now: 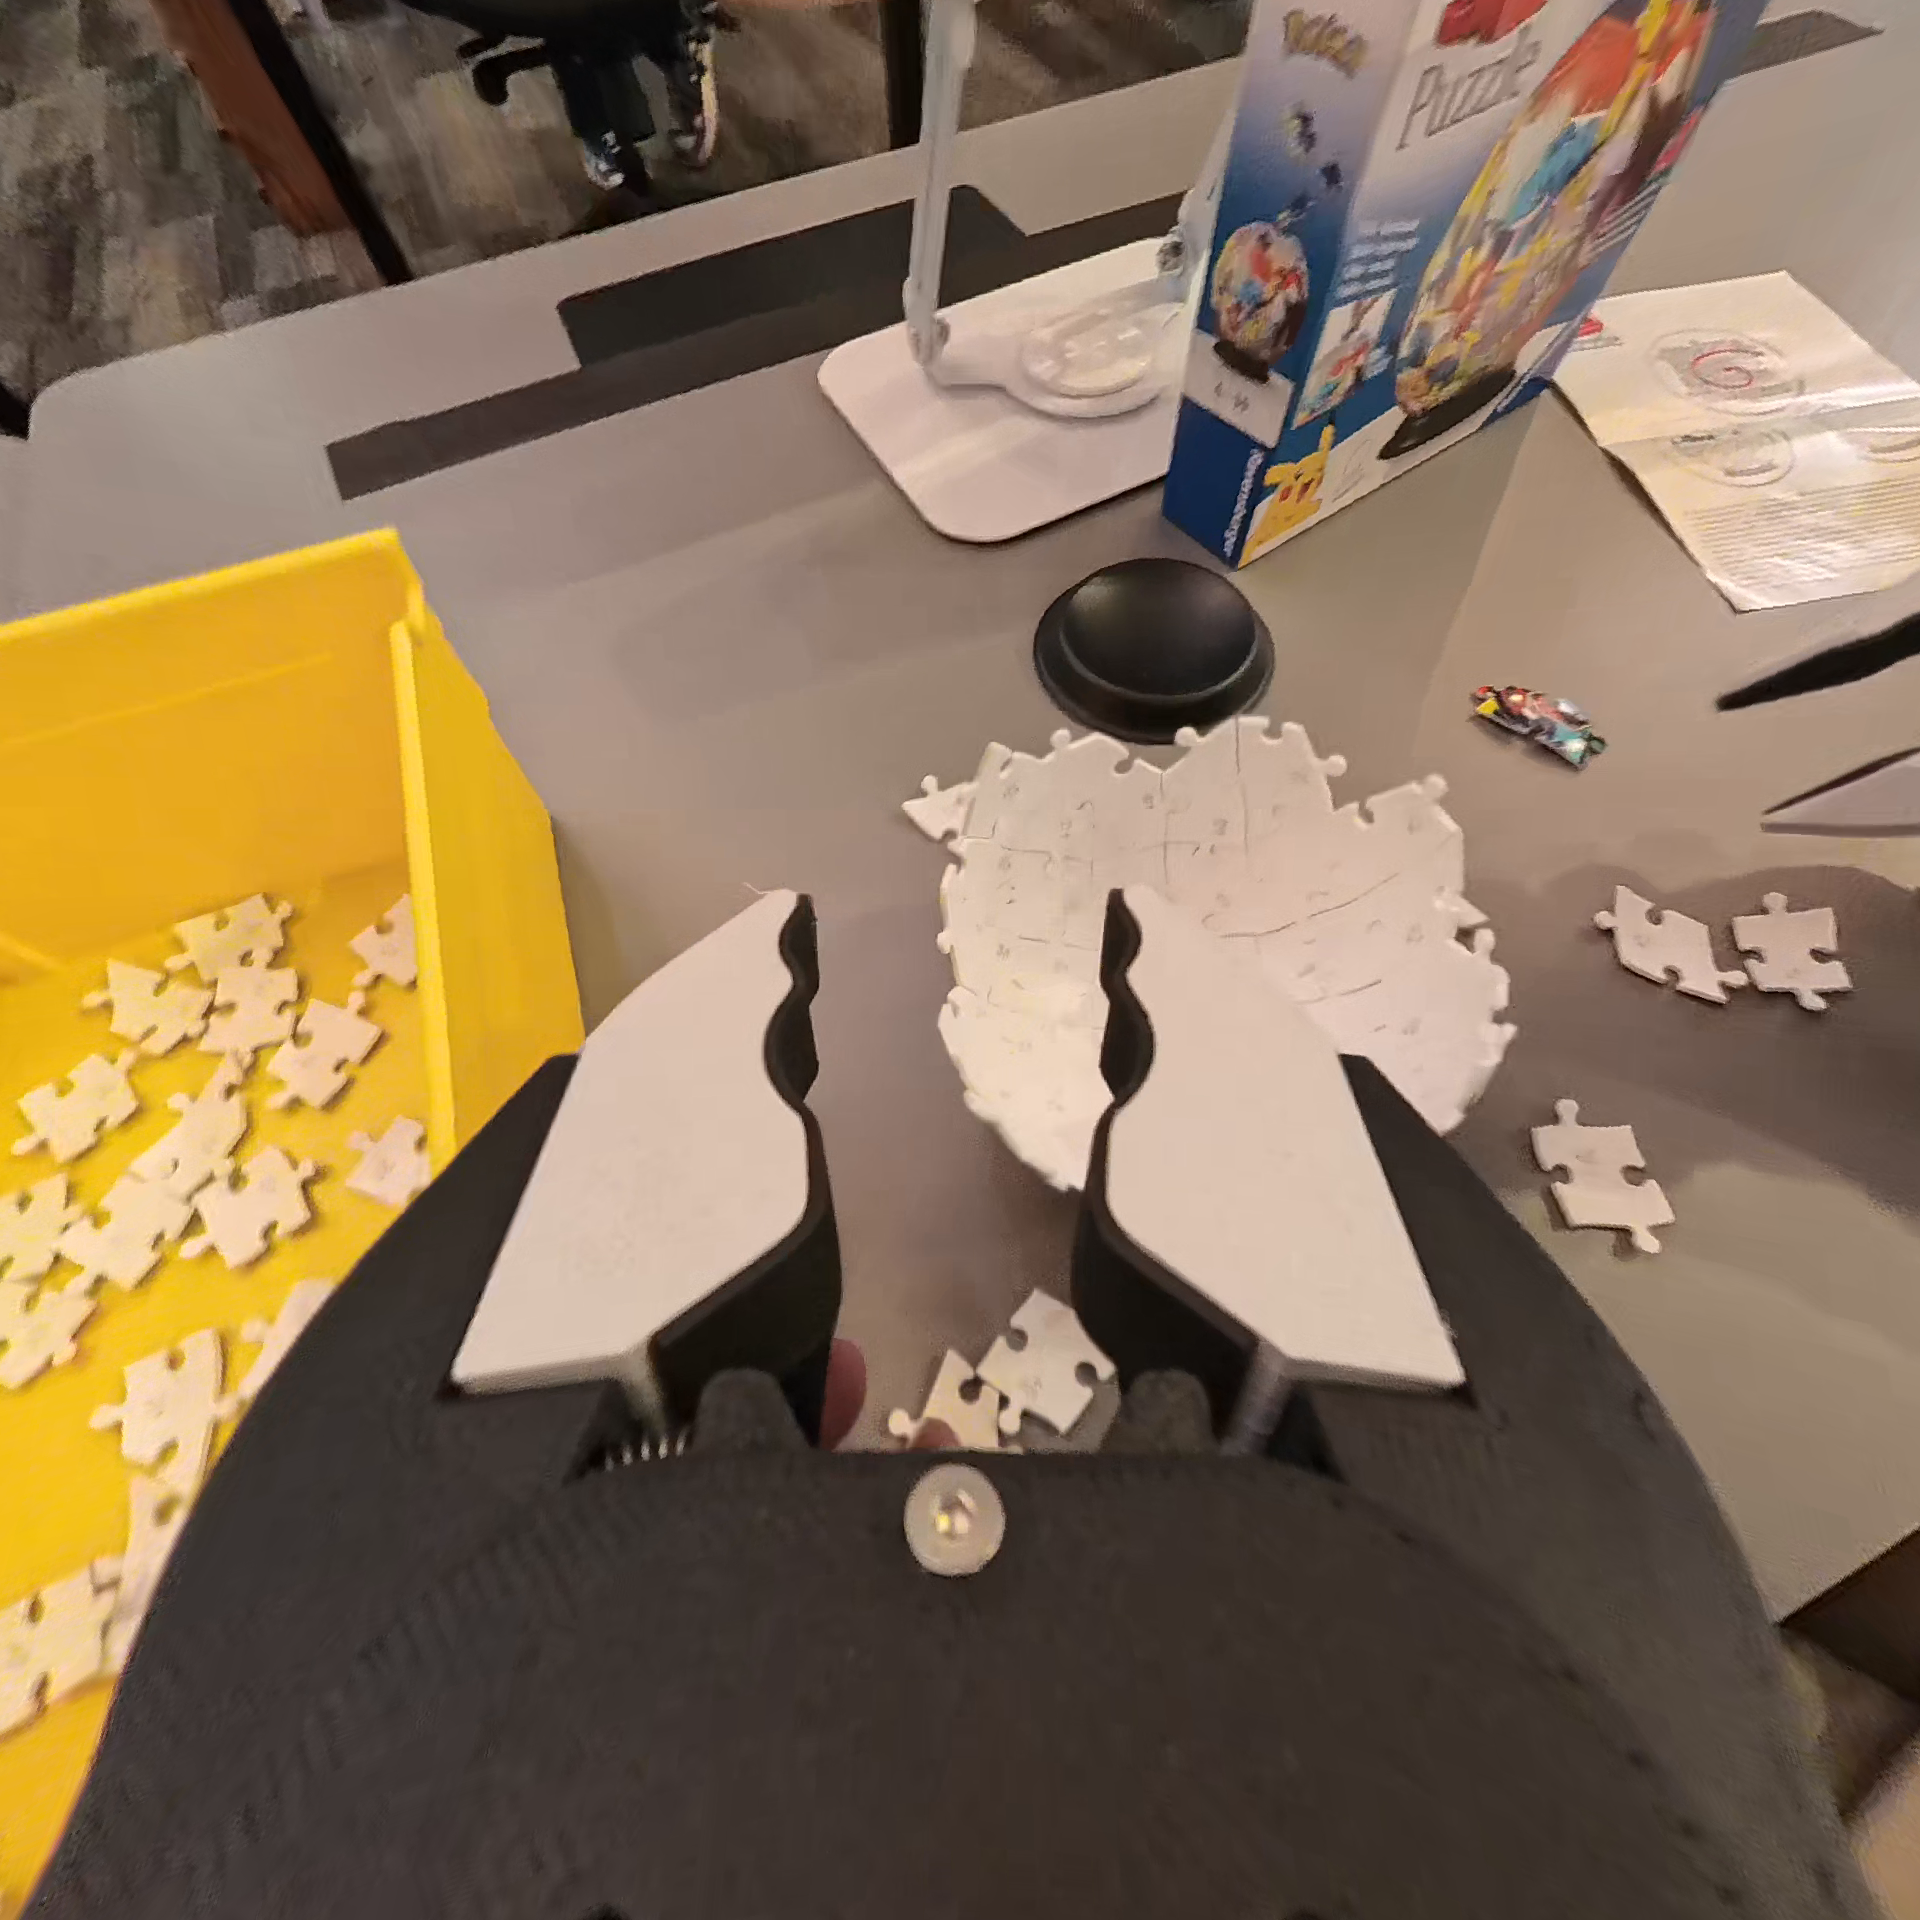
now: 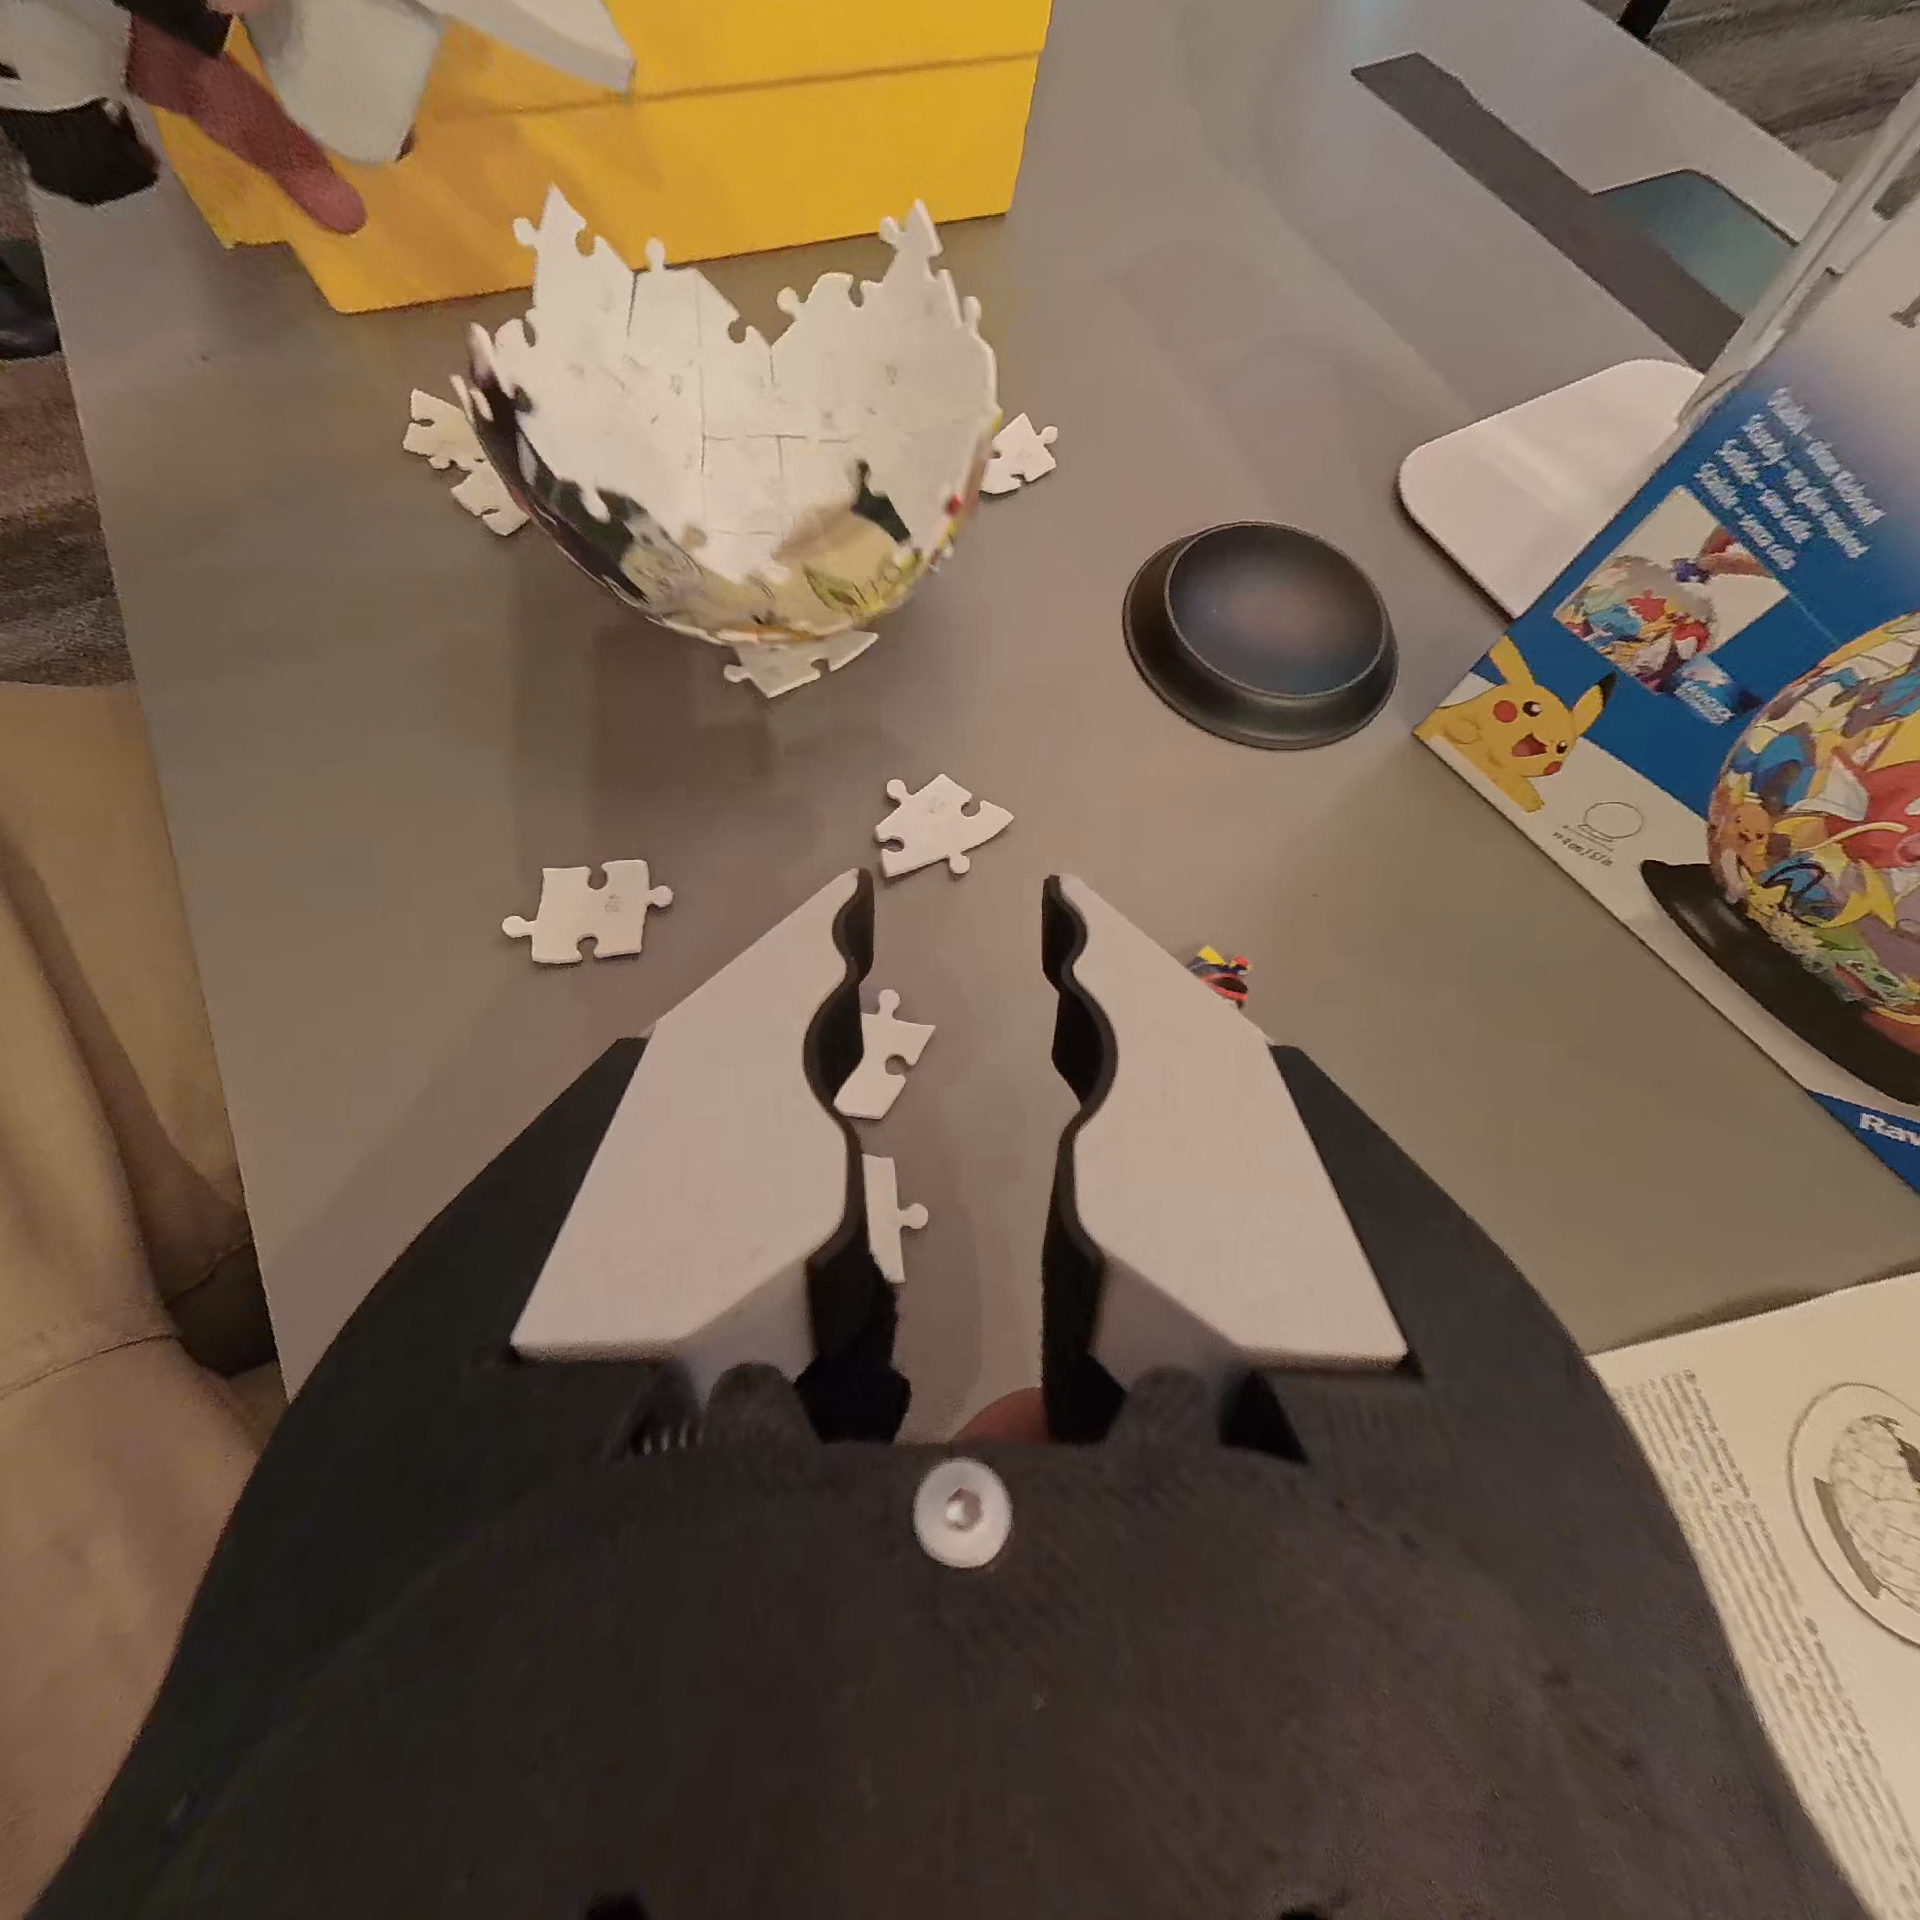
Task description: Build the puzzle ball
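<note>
far left, on grey tabletop [image 1: 727, 644]: yellow plastic bin [image 1: 468, 790], open top, many loose white puzzle pieces [image 1: 223, 1122] scattered face down inside. next right, left gripper [image 1: 958, 920], grey fingers with black wavy inner pads, jaws parted, nothing between them; hovering above the table just beside the bin, right finger overlapping the near side of the ball shell in view. under its base, two white loose pieces [image 1: 1013, 1371] on the table. centre: half-built puzzle ball [image 2: 727, 457], a curved bowl-shaped shell, white inside, coloured print outside, jagged rim up, resting on the table near the bin, a few single pieces touching its foot. just beyond, round black plastic stand [image 2: 1262, 634], apart from the shell, nothing on it. behind, white flat lamp base [image 1: 997, 436] and upright blue printed puzzle box [image 1: 1455, 249]. right of shell: small white pieces [image 1: 1714, 951] flat on the table, one small colourful piece [image 1: 1538, 722] face up. right gripper [image 2: 958, 894], same build, jaws apart, gripping nothing, over white pieces [image 2: 883, 1060] lying between its fingers below. far right: white folded instruction sheet [image 1: 1766, 416].
</note>
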`<state>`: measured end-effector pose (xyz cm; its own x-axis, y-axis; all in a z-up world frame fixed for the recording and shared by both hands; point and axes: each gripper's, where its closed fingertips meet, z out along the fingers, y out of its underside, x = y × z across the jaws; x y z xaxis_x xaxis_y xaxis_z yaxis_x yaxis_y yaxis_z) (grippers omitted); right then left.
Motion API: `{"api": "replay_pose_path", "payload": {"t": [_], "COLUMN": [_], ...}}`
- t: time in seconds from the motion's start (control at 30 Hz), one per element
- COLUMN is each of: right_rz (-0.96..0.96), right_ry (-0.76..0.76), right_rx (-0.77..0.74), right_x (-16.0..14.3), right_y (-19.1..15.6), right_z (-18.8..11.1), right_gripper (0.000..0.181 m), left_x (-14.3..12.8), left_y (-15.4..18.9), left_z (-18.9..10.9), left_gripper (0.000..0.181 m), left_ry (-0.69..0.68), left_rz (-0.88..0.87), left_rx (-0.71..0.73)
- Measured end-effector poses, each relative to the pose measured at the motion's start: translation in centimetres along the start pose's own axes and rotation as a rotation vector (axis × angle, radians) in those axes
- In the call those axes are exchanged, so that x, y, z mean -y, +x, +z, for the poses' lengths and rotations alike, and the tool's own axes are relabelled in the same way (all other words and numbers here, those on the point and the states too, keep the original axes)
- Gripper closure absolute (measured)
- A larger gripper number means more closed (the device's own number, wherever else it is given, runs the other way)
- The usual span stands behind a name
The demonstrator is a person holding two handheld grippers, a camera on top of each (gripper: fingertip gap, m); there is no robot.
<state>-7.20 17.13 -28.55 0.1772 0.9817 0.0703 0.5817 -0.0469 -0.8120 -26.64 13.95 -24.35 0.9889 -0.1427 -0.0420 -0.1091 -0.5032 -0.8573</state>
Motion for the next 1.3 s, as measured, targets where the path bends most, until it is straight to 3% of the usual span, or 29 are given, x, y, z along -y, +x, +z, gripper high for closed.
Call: {"api": "replay_pose_path", "payload": {"t": [0.23, 0.63, 0.9, 1.07, 1.3], "right_rz": [-0.021, -0.047, -0.009, -0.021, 0.002], "right_ry": [-0.040, -0.075, -0.078, -0.095, -0.082], "right_rx": [0.054, 0.096, 0.134, 0.149, 0.150], "right_x": [-0.6, -1.2, -1.3, -1.5, -1.4], "right_y": [-1.5, -2.5, -2.8, -3.3, -2.8], "right_z": [1.2, 2.3, 2.6, 3.1, 3.1], "right_gripper": [0.150, 0.150, 0.151, 0.151, 0.151], "left_x": [-0.2, -1.9, -2.4, -3.6, -4.9], "left_y": [1.2, 1.3, 1.0, 0.7, 0.7], "left_z": [1.6, 4.8, 6.5, 7.7, 8.4], "left_gripper": [0.128, 0.123, 0.124, 0.129, 0.159], "left_ry": [-0.081, -0.320, -0.383, -0.440, -0.500], "left_rz": [0.125, 0.173, 0.181, 0.206, 0.231], "left_rx": [-0.044, -0.117, -0.164, -0.177, -0.202]}}
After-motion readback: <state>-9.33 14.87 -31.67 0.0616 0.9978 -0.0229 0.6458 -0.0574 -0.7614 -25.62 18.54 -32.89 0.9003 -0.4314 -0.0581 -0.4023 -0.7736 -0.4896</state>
